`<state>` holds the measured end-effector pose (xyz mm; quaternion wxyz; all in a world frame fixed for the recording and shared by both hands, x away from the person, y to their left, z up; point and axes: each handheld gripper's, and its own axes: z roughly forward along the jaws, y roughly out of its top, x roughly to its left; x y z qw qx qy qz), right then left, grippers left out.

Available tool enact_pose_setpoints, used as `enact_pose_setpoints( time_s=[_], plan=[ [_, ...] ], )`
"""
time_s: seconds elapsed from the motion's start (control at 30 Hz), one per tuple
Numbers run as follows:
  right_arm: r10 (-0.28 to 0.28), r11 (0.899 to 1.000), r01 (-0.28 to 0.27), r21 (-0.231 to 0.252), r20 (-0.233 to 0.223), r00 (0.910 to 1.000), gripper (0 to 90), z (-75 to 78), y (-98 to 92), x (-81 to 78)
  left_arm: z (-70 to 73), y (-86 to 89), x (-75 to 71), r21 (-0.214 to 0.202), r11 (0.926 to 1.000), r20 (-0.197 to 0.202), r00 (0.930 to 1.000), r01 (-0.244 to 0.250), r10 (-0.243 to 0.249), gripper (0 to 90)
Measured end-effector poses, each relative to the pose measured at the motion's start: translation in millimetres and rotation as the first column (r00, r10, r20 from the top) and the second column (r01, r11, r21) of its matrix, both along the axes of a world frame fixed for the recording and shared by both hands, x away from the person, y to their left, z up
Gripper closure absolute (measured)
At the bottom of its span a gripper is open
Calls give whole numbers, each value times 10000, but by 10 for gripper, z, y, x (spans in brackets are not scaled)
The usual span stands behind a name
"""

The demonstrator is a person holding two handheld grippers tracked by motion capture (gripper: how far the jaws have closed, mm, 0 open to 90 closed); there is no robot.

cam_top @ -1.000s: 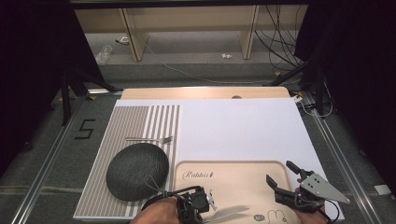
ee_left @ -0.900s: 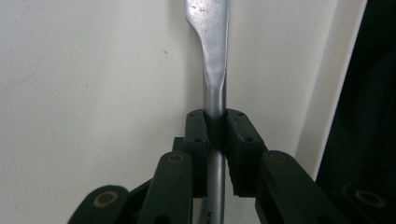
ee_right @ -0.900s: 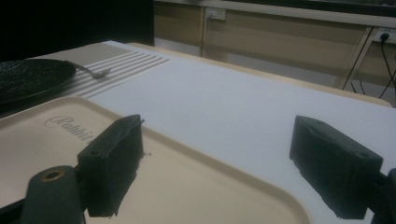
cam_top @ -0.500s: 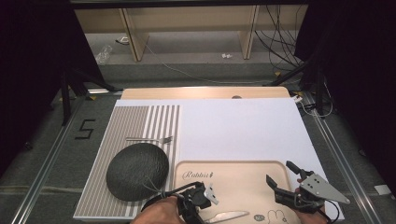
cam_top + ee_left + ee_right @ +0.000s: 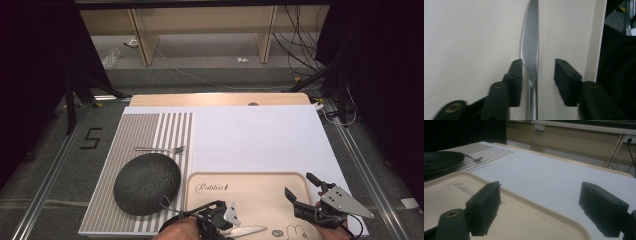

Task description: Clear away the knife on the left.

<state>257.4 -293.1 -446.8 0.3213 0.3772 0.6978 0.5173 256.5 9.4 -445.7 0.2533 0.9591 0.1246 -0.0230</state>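
Between left gripper pads, knife

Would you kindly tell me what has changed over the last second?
The left claw has just been closing around the knife lying on the tray, one pad not yet touching. The right claw, plate and fork stayed put.

Overhead and close cameras share tray
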Motion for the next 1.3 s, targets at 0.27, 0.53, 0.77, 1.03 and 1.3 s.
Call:
enact_pose_setpoints(
  time_s=[0.27,0.53,0.77,1.03,1.3],
  plan=[
    [-6,10000,6,0,-3,10000,186,-4,0,1,-95,-85,-42,-244,9990,329,9988,384,-376,848],
    [-8,10000,7,-35,-48,10000,187,-3,-1,1,-189,-184,-95,-174,9972,434,9965,724,-716,892],
    [35,10000,-35,-57,-28,10000,187,-5,3,-1,-221,-200,-65,-206,9974,555,9961,695,-683,892],
    [42,10000,-42,-57,42,10000,187,-3,5,-4,-221,-173,-21,-170,9991,813,9960,385,-370,892],
    [47,10000,-47,-79,2,10000,187,-7,3,-2,-236,-96,130,-336,9986,1154,9923,-409,445,891]
  ],
)
